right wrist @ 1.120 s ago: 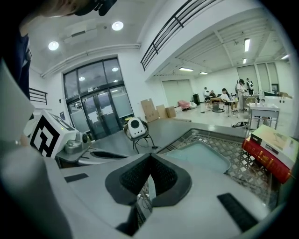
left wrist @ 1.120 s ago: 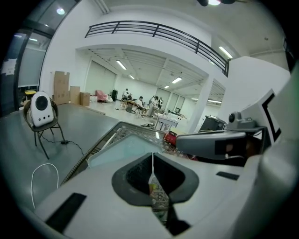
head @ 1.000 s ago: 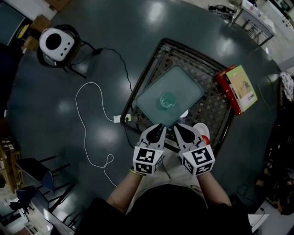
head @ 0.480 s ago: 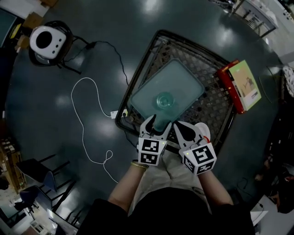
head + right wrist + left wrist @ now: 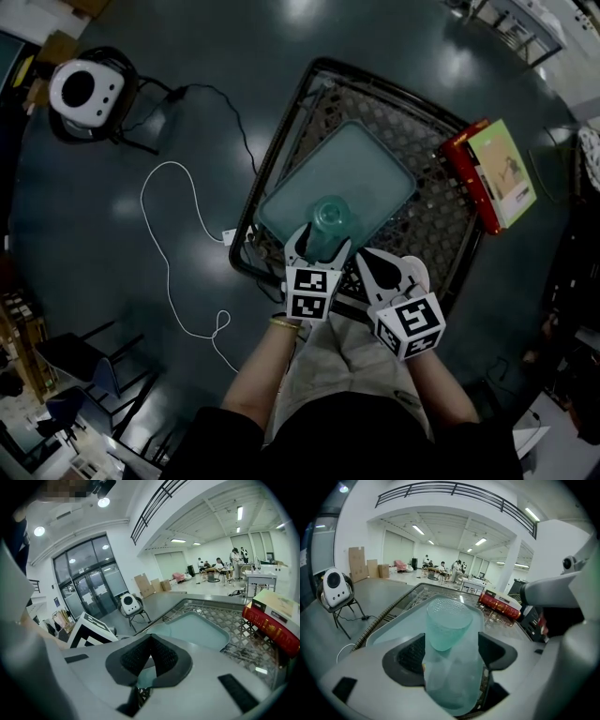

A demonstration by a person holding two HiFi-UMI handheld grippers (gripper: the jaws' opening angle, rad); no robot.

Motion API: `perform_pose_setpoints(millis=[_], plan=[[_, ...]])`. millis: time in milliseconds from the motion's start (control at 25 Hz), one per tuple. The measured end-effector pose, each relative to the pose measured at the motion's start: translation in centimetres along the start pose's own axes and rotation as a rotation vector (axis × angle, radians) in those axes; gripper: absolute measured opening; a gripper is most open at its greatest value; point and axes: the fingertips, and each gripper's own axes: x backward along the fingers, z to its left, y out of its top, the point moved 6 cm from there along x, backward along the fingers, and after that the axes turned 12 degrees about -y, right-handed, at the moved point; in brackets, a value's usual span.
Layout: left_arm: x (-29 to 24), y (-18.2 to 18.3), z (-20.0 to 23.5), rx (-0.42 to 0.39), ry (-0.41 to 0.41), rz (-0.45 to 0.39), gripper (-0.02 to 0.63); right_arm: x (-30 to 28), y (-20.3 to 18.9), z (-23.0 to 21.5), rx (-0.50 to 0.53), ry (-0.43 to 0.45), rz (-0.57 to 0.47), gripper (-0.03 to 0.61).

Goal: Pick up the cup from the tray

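A pale teal textured cup [image 5: 330, 216] stands upright on the teal tray [image 5: 361, 164], near the tray's front edge. My left gripper [image 5: 321, 240] reaches over that edge, and its jaws are opening with the cup [image 5: 448, 623] between them. The black pads [image 5: 408, 653] stand on either side of the cup's base and do not press on it. My right gripper [image 5: 367, 263] hangs just right of the left one, short of the tray, with its jaws shut on nothing [image 5: 150, 644]. The tray [image 5: 197, 629] shows ahead of it.
The tray lies on a black metal mesh table [image 5: 441, 220]. A red book with a green cover [image 5: 489, 173] rests on the table's right side. On the dark floor to the left are a white device on a stand [image 5: 86, 89] and a white cable [image 5: 173, 253].
My left gripper has moved forward over the tray's edge to the cup, and its jaws have gone from shut to wide apart around it. The right gripper has barely moved.
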Motion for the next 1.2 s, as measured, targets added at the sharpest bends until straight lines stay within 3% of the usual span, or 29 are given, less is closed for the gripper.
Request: perform_pose_setpoints(millis=[920, 1200], plan=[[-5.0, 1.7, 2.2, -0.124, 0.027, 0.02, 0.356, -1.2, -0.4, -1.7, -0.022, -0.014, 0.029, 0.005], [-4.3, 1.7, 2.2, -0.112, 0.018, 0.012, 0.354, -0.6, -0.3, -1.7, -0.022, -0.022, 0.021, 0.005]])
